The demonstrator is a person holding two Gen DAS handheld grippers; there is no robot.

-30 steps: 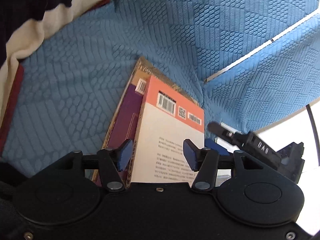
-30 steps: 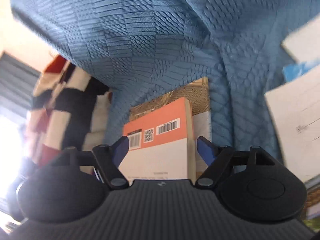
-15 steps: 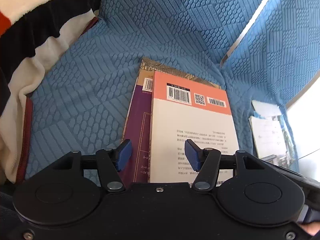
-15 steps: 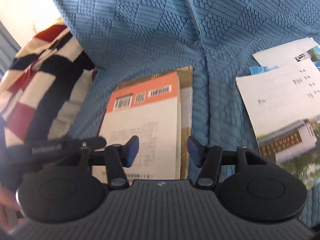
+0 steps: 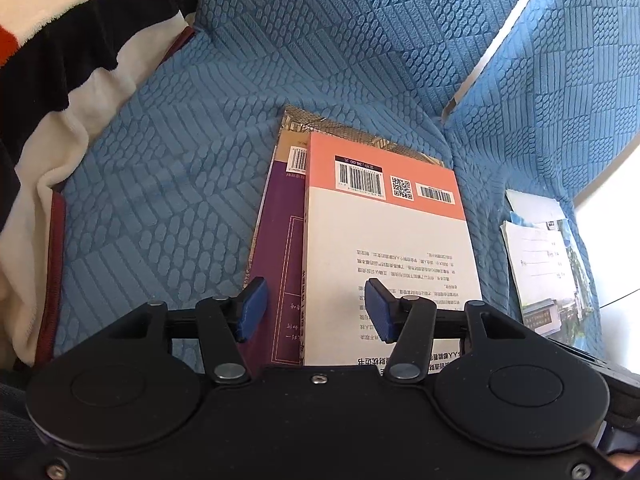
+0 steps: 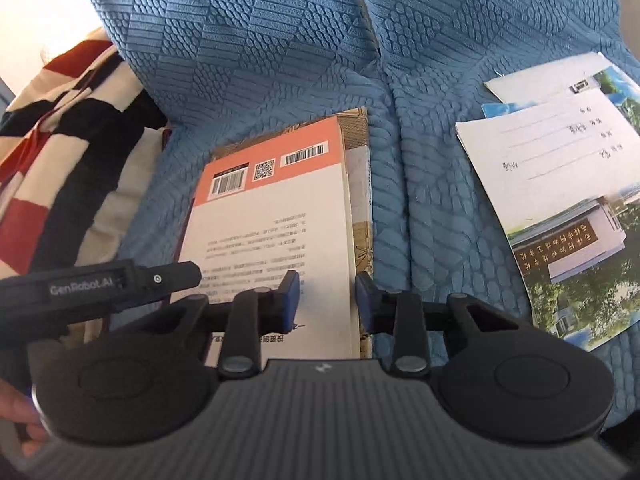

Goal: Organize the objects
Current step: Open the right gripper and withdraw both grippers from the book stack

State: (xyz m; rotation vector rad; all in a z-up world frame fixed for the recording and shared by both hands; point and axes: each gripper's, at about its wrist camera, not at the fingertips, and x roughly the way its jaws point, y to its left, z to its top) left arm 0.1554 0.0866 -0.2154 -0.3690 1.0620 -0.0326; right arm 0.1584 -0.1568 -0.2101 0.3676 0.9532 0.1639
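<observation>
Blue quilted sofa cover (image 5: 168, 216) is carrying the orange-and-white book (image 5: 384, 248), stacked on a purple book (image 5: 280, 240); brochures (image 6: 560, 208) are lying nearby. Left tongs (image 5: 316, 310) are hovering half-wide, empty; right tongs (image 6: 326, 300) have just been narrowing, gripping nothing.

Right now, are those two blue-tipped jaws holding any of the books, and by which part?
Nothing is held. The left gripper stands open above the stacked books; the right gripper has just been closing, but its jaws grip nothing, only hovering over the top book's edge.
</observation>
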